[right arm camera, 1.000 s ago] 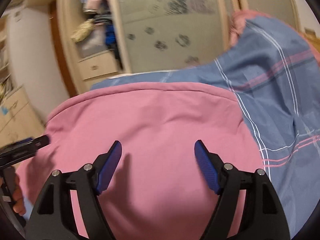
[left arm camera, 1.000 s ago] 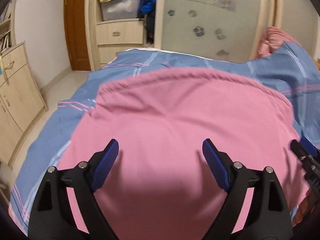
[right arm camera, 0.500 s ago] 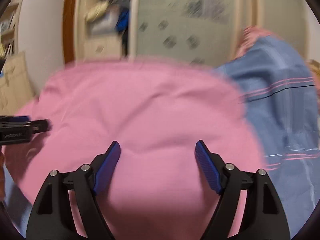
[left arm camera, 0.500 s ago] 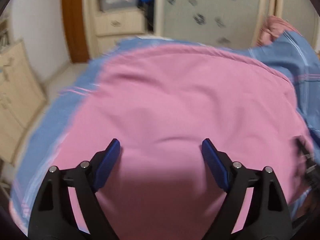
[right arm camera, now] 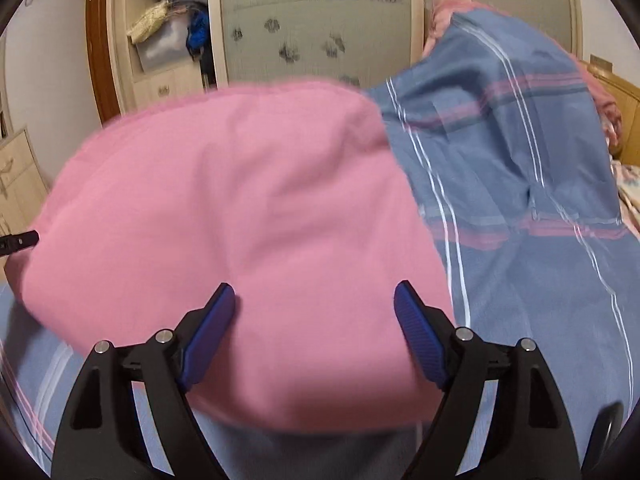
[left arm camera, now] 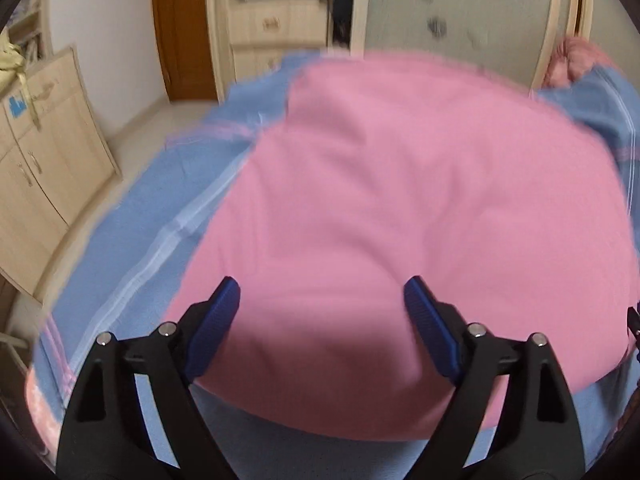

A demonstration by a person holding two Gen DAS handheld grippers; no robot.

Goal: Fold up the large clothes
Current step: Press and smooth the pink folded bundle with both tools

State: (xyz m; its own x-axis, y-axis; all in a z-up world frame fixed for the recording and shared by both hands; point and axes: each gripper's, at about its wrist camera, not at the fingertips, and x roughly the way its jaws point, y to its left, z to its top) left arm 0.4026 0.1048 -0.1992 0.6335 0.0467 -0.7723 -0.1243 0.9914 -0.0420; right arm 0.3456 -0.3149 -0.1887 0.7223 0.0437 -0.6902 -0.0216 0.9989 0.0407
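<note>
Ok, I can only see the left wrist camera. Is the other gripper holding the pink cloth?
Observer: No. The right gripper has its jaws wide open, and the pink garment lies in front of them, not pinched.
Operator: What's to the right of the pink thing?
Observer: The blue striped blanket is heaped up high there.
Operator: And past that?
Observer: A wooden headboard at the far right edge.
</note>
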